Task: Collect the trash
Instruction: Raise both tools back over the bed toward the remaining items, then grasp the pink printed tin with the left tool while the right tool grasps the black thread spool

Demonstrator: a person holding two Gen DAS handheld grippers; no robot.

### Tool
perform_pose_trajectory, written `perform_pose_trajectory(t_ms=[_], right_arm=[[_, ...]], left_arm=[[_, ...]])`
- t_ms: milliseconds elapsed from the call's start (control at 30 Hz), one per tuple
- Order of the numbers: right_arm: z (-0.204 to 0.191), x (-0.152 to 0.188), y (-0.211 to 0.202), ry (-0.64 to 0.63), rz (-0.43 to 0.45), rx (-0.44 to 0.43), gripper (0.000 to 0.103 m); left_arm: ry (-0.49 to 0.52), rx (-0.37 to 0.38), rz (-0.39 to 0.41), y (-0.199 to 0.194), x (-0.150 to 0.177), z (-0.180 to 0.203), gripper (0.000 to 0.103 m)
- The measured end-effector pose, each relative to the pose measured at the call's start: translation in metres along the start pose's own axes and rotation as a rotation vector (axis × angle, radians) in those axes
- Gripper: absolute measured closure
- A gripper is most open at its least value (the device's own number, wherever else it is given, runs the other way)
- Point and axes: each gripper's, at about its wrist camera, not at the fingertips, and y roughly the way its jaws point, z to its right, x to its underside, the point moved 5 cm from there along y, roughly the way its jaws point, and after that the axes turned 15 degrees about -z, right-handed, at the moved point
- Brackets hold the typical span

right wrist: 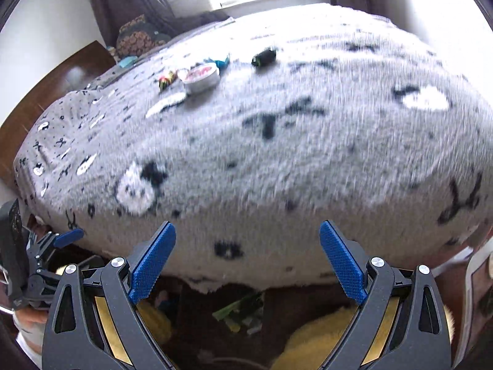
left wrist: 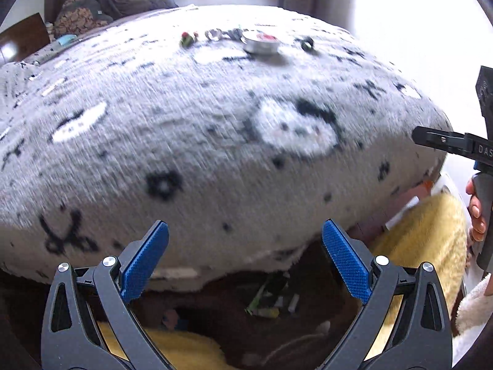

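Small litter lies far off on the grey fuzzy blanket (left wrist: 215,141): a round tin (left wrist: 261,43), a red-green scrap (left wrist: 188,38), a clear wrapper (left wrist: 213,34) and a dark lump (left wrist: 307,43). The right wrist view shows the same tin (right wrist: 201,77), a dark lump (right wrist: 264,56), a teal wrapper (right wrist: 220,61) and a striped scrap (right wrist: 167,80). My left gripper (left wrist: 245,231) and right gripper (right wrist: 247,229) both hang open and empty over the blanket's near edge. Below them, green and pale wrappers (left wrist: 271,302) (right wrist: 243,311) lie in a dark hollow.
Yellow fluffy fabric (left wrist: 425,234) flanks the dark hollow. A hand (left wrist: 476,212) grips the other tool's handle at the right edge, its black finger (left wrist: 443,139) jutting in. A wooden headboard (right wrist: 77,71), pillows and curtains stand behind the bed.
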Motion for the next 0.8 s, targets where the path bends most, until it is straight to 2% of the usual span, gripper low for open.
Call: perform_pose_trajectory(t_ms=[367,567,800], right_arm=[[0.004,-0.067,0.005,-0.037,0.024,0.052,0.008],[0.011,-0.119,0.028,-0.034,0.024,0.096,0.008],[0.033,-0.189,0.064,0.045,0.028,0.136,0.008]], left_arm=[[0.000,-0.066,0.032,0.007,-0.066,-0.024,0.008],[0.016,-0.053,0.012,0.028,-0.102,-0.027,0.008],[0.032,-0.069,-0.002,0.052,-0.154,-0.021,0.008]])
